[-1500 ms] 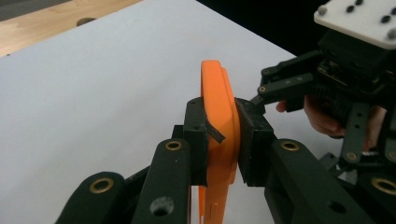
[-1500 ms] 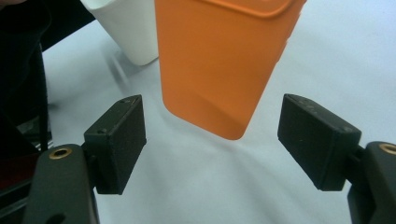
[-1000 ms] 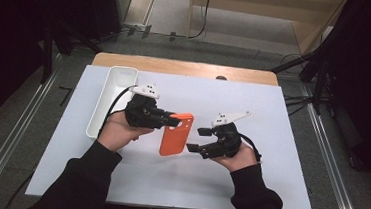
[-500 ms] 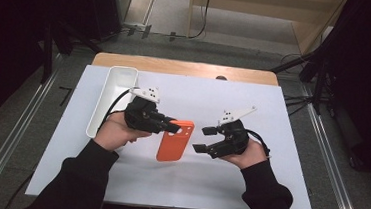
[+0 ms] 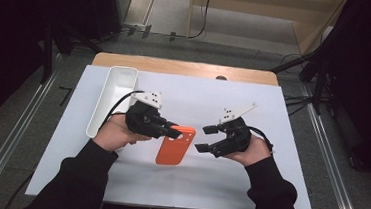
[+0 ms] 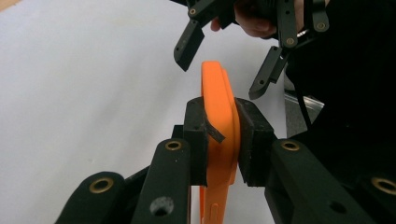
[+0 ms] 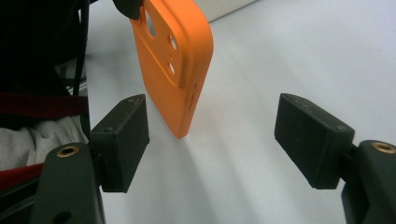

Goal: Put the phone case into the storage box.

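Nearest the person, two dark sleeves are seen coming in from the bottom of the high view, each hand carrying a gripper over the white table cover (image 5: 267, 191). Just beyond them, an orange phone case (image 5: 175, 145) is held clear of the cover, tilted, with its camera cut-outs turned toward the right side. It is clamped by the left gripper (image 5: 171, 130), whose pads (image 6: 196, 135) are pressed against both faces of the case near one end; in the left gripper view the case (image 6: 219, 116) is seen edge-on between them. The right gripper (image 5: 207, 139) is held just beside the case, apart from it, with its jaws spread and nothing between them; those jaws have just been closing slightly. In the right gripper view the case (image 7: 175, 65) hangs ahead of the left-hand pad (image 7: 123, 140), untouched. Farther off, a long white tray (image 5: 104, 103) lies along the left part of the cover, and the wooden table edge (image 5: 186, 67) is seen behind it.
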Demonstrator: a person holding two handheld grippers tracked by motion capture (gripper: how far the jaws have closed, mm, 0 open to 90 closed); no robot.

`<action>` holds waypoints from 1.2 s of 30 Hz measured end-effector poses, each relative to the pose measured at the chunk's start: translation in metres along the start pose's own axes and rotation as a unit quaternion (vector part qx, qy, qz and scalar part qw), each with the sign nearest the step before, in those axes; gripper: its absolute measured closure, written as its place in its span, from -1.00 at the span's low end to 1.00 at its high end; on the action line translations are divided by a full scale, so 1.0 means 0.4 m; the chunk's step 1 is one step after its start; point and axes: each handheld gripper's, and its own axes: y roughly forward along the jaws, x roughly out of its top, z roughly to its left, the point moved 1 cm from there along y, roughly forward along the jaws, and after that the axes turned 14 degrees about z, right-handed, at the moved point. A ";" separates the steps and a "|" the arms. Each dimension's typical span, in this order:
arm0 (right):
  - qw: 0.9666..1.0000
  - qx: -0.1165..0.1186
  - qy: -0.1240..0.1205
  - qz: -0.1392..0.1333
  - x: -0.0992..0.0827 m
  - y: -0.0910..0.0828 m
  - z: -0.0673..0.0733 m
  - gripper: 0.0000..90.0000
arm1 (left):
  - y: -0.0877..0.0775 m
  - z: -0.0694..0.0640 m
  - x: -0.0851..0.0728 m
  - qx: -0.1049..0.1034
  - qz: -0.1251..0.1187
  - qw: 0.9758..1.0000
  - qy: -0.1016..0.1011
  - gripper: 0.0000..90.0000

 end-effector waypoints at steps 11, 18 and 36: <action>0.999 0.018 -0.037 0.009 0.019 -0.009 -0.003 -0.40 | 0.013 -0.003 0.002 -0.019 0.008 1.000 0.003 0.69; 0.998 0.027 -0.049 0.001 0.033 -0.013 -0.005 -0.36 | 0.017 -0.006 0.004 -0.026 0.009 1.000 0.003 0.69; 0.995 0.061 -0.076 -0.007 0.055 0.002 -0.004 -0.11 | 0.024 -0.006 0.006 -0.036 0.015 0.999 0.005 0.69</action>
